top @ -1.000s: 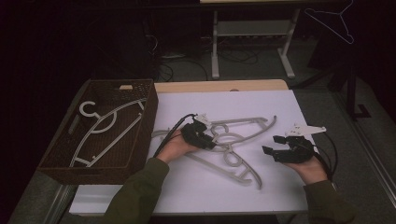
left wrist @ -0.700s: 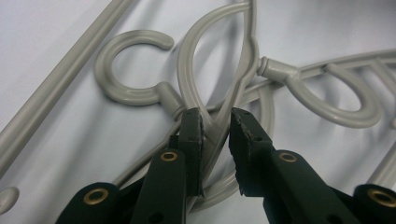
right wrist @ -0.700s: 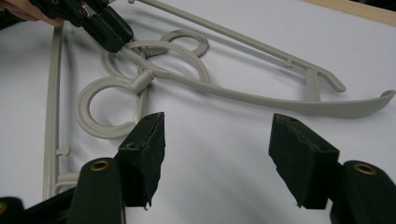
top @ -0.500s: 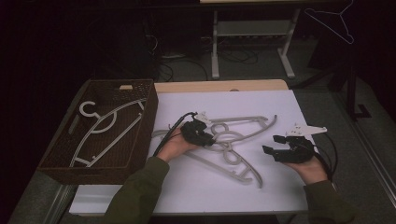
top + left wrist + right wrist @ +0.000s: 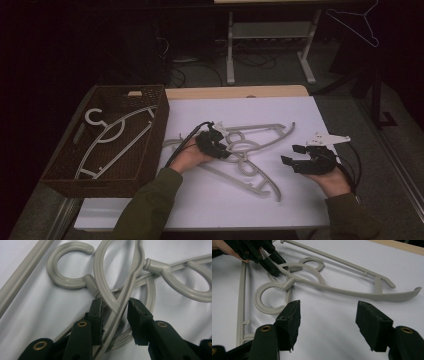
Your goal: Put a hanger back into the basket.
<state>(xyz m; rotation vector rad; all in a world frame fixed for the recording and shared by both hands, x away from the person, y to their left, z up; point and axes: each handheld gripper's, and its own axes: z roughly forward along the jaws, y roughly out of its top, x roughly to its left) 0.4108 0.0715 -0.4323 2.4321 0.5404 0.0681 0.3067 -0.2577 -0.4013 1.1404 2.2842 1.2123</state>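
Two grey hangers tangled mid-mat, hooks interlocked. Left gripper straddling top hanger's neck, pads just short of touching. Risk: lifting drags the second hanger along. Right gripper wide open, empty, nearby. Basket at left, already holding one hanger.

Table: white top, wooden edge along the far side. Two grey hangers lie crossed directly on it, tangled under the left gripper and stretching toward the right gripper. Brown wicker basket sits on the table's edge, beyond the left gripper, away from the right.
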